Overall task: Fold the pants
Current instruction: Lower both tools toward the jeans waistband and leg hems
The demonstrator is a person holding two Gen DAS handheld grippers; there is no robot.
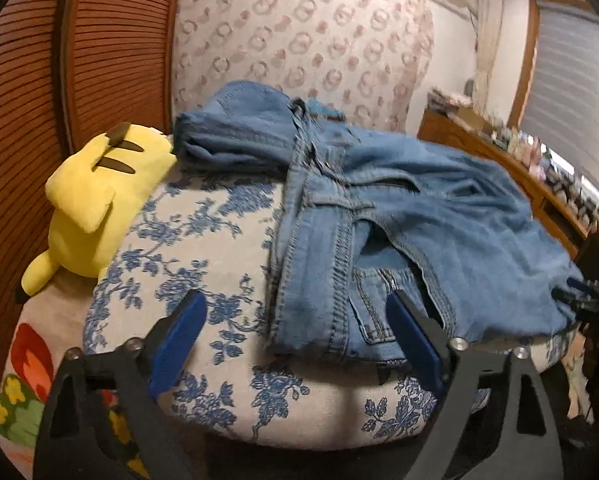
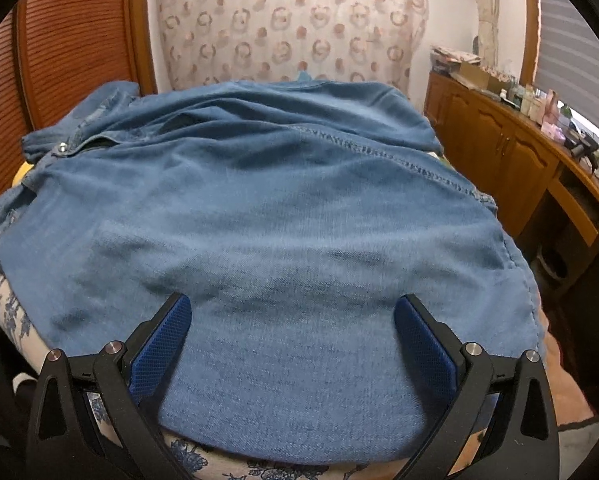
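Blue denim pants (image 1: 399,208) lie crumpled on a bed with a blue floral cover (image 1: 187,240), the waistband toward me and a rolled leg at the back left. My left gripper (image 1: 295,299) is open, straddling the near waistband corner by the pocket. Its right finger hangs over the denim, its left finger over the cover. In the right wrist view the pants (image 2: 283,208) fill the picture as a broad smooth panel. My right gripper (image 2: 293,301) stands open just above that cloth, not pinching it. The right gripper (image 1: 587,296) also shows at the pants' right edge.
A yellow plush toy (image 1: 95,196) lies at the bed's left side against a slatted wooden door (image 1: 27,120). A patterned curtain (image 2: 291,24) hangs behind. A wooden cabinet (image 2: 499,148) with bottles on it stands to the right. The bed's front edge (image 2: 227,464) is right below my fingers.
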